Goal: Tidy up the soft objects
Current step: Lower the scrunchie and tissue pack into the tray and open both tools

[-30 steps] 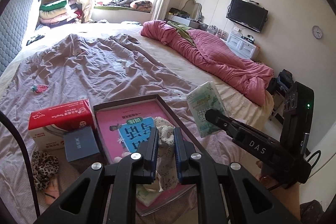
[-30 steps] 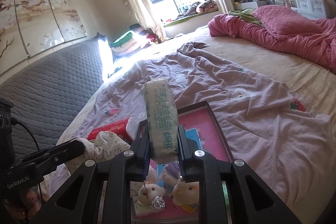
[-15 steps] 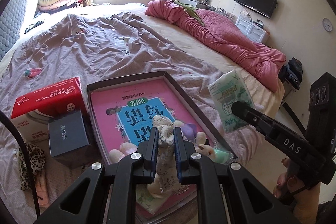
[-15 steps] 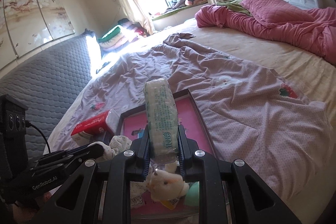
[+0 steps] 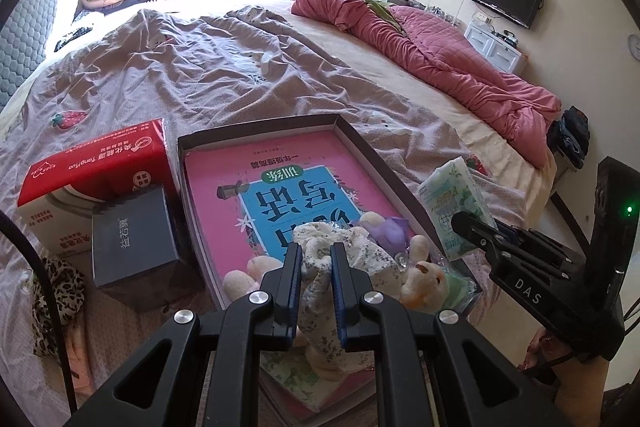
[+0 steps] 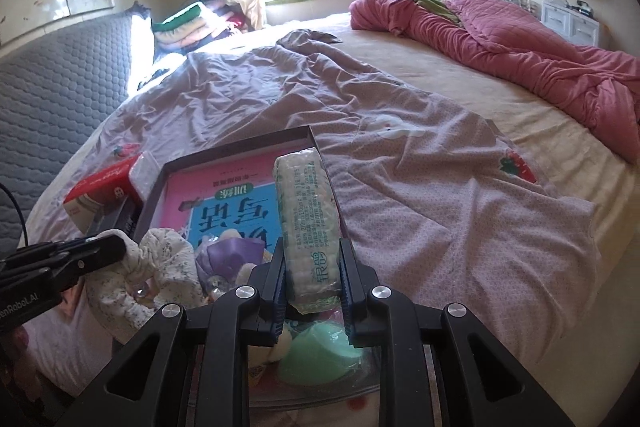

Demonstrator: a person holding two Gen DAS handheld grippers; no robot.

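I have the floral cloth scrunchie (image 5: 320, 267) pinched between the closed fingers of my left gripper (image 5: 313, 277), hanging just above the near end of the shallow box tray (image 5: 356, 139) on the bed. My right gripper (image 6: 312, 281) is clamped on a green-and-white tissue pack (image 6: 306, 211), held upright over the tray's right edge. Below them, at the tray's near end, already lie a purple flower-like piece (image 5: 386, 233), a cream plush animal (image 5: 424, 277) and a mint-green soft item (image 6: 320, 355), resting on a pink workbook (image 5: 288, 187) that lines the tray. So I judge the sorting well underway: 3 or so pieces in, 2 in my grip not yet set down. Left of the tray stand a red tissue box (image 5: 96, 171) and a dark box (image 5: 134, 233), with a leopard-print fabric piece (image 5: 52, 295) near them, possibly 1 more to collect.
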